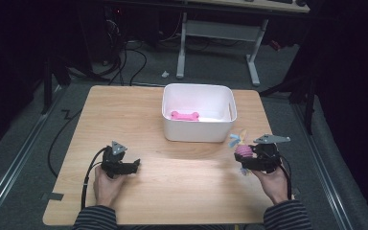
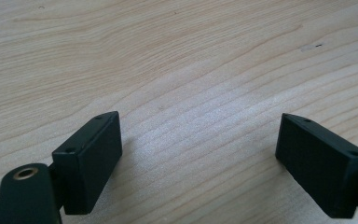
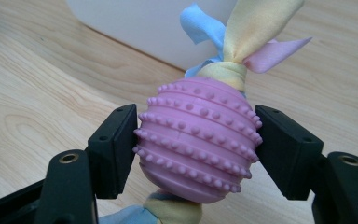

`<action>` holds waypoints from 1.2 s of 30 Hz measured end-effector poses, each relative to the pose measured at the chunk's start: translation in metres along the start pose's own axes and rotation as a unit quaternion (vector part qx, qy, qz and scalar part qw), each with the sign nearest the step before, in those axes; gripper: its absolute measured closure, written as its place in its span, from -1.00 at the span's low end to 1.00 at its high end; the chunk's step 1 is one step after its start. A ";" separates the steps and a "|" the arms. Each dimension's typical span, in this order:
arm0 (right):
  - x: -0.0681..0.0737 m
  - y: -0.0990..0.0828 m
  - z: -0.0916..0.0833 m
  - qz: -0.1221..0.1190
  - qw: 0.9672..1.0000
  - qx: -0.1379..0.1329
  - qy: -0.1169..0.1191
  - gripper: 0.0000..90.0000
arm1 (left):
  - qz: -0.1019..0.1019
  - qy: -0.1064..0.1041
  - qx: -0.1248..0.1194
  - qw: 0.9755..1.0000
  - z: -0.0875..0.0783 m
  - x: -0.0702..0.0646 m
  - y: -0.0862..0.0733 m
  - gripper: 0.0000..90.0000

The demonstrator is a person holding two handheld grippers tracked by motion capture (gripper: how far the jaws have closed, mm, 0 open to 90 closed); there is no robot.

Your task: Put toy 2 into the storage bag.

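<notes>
- Right gripper (image 3: pixel 196 154): both jaws clamped on pink studded ball toy (image 3: pixel 198 144) with knotted cloth tails, near table's (image 1: pixel 172 187) right edge.
- Left gripper (image 2: pixel 198 158): jaws spread wide, nothing between them, over bare wood.
- White bin (image 1: pixel 199 132): mid-table, farther back, holding pink bone (image 1: pixel 185 115).

A white rectangular bin (image 1: pixel 199 125) stands at the far middle of the light wooden surface (image 1: pixel 172 191), a pink bone-shaped toy (image 1: pixel 185 115) lying inside it, with a grey-legged desk (image 1: pixel 218 28) on the floor behind.
</notes>
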State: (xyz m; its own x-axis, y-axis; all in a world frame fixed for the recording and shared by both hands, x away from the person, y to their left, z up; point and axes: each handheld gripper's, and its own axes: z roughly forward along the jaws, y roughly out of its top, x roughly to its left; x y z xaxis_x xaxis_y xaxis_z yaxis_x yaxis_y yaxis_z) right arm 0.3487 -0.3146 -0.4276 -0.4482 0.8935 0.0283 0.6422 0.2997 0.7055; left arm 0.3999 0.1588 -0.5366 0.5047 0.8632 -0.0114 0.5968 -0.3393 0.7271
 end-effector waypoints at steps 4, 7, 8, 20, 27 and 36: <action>-0.001 0.008 -0.009 -0.008 1.000 -0.010 0.000 -0.26 | 0.000 0.000 0.000 1.000 0.000 0.000 0.000 -0.67; -0.002 0.014 -0.014 -0.014 1.000 -0.015 0.000 -0.26 | 0.000 0.000 0.000 1.000 0.000 0.000 0.000 -0.67; -0.002 0.017 -0.017 -0.013 1.000 -0.016 0.004 -0.26 | 0.000 0.000 0.000 1.000 0.000 0.000 0.000 -0.67; -0.004 0.049 -0.031 -0.037 0.999 -0.035 0.009 -0.26 | 0.000 0.000 0.000 1.000 0.000 0.000 0.000 -0.67; -0.005 0.067 -0.029 -0.049 0.998 -0.041 0.016 -0.26 | 0.000 0.000 -0.001 1.000 0.000 0.000 0.000 -0.67; -0.007 0.094 -0.027 -0.065 0.997 -0.049 0.015 -0.26 | 0.000 -0.001 -0.001 1.000 0.000 0.000 0.000 -0.67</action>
State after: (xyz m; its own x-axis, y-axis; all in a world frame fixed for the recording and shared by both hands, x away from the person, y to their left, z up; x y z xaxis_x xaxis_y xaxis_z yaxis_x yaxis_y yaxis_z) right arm 0.3955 -0.3022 -0.3427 -0.5433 0.8382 -0.0473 0.5137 0.3765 0.7709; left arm 0.3994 0.1587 -0.5367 0.5054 0.8628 -0.0121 0.5953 -0.3384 0.7288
